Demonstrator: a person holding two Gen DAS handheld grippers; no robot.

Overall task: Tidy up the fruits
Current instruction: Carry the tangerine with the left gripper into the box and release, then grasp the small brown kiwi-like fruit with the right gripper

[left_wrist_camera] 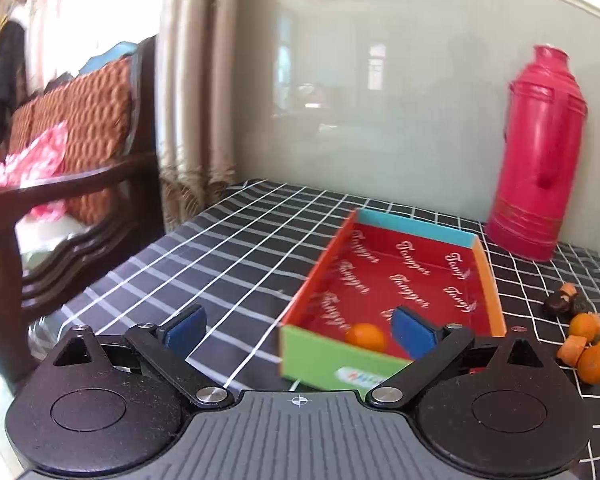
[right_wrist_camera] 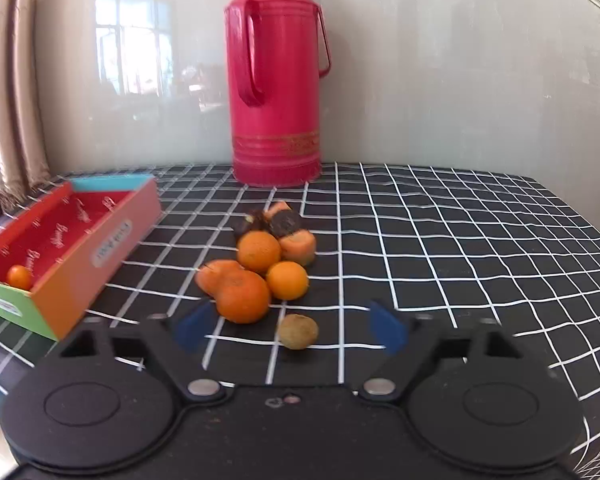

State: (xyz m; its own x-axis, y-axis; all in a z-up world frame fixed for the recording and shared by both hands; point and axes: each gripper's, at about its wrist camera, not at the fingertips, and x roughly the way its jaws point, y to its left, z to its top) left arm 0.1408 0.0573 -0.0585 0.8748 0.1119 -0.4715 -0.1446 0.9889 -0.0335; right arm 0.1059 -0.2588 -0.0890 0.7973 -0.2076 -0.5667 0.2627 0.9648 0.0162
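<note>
A colourful cardboard box [left_wrist_camera: 490,280] [right_wrist_camera: 112,244] with a red inside lies on the checked tablecloth and holds one small orange [left_wrist_camera: 366,336] [right_wrist_camera: 19,277]. My left gripper [left_wrist_camera: 300,328] is open and empty over the box's near green end. A pile of fruit lies right of the box: several oranges [right_wrist_camera: 244,295], carrot-coloured pieces [right_wrist_camera: 298,246], dark fruits [right_wrist_camera: 286,222] and a brownish-green fruit [right_wrist_camera: 299,331]. The pile also shows at the right edge of the left wrist view [left_wrist_camera: 586,340]. My right gripper [right_wrist_camera: 290,330] is open and empty just short of the pile.
A tall pink thermos flask [right_wrist_camera: 276,80] [left_wrist_camera: 538,156] stands against the wall behind the fruit. A dark wooden chair [left_wrist_camera: 80,184] with patterned cushions stands off the table's left edge, beside beige curtains [left_wrist_camera: 196,80].
</note>
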